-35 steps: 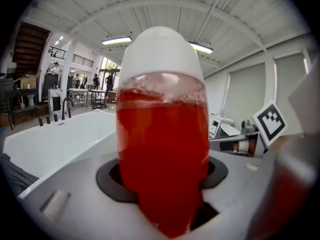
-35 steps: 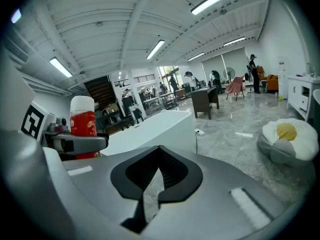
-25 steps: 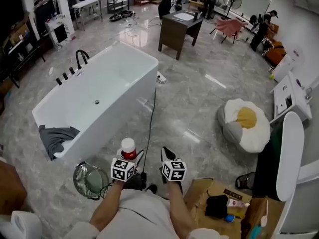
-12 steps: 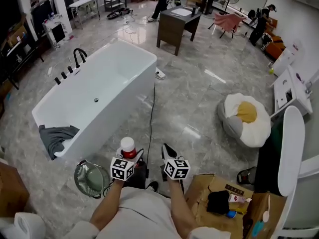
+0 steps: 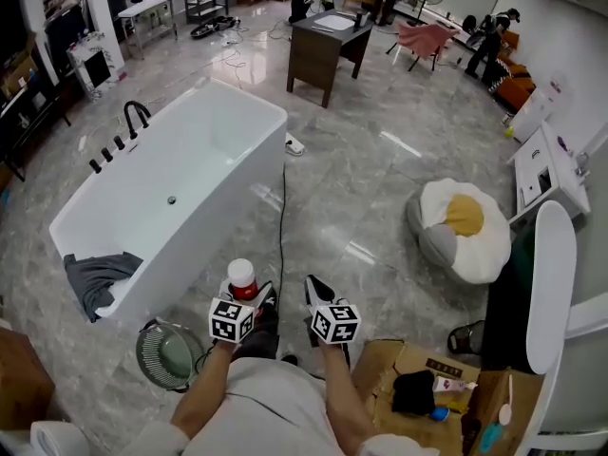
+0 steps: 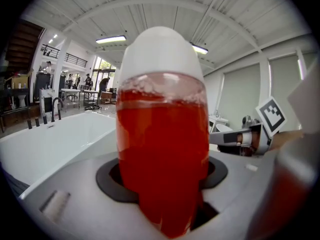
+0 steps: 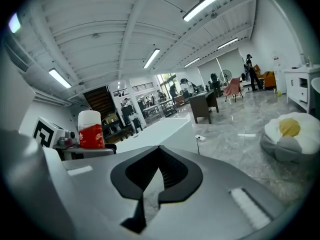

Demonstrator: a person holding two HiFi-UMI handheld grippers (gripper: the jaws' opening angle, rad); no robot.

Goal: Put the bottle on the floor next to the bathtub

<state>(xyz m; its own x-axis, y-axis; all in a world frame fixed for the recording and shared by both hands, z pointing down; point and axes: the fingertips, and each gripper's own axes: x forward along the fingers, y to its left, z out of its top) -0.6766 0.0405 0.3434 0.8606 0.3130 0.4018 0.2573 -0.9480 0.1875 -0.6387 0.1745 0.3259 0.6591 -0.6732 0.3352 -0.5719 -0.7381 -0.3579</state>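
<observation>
Carrying is the step in hand: your left gripper (image 5: pixel 255 298) is clamped on the red bottle (image 5: pixel 243 279), white cap up, held above the floor (image 5: pixel 361 188) close to the bathtub (image 5: pixel 233 212). Your right gripper (image 5: pixel 315 291) is closed on nothing. Next, I judge, you lower the bottle upright beside the tub wall, then let go. The bathtub holds a grey cloth (image 5: pixel 95 275); the cardboard box (image 5: pixel 380 361) by your feet holds a black item (image 5: pixel 413 392).

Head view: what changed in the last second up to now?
The bathtub, desk and floor fan have slid slightly left in the frame, so the person apparently shifted or turned a little. Unchanged: the left gripper still holds the red bottle upright, the right gripper stays shut and empty. Nothing taken or released.
</observation>
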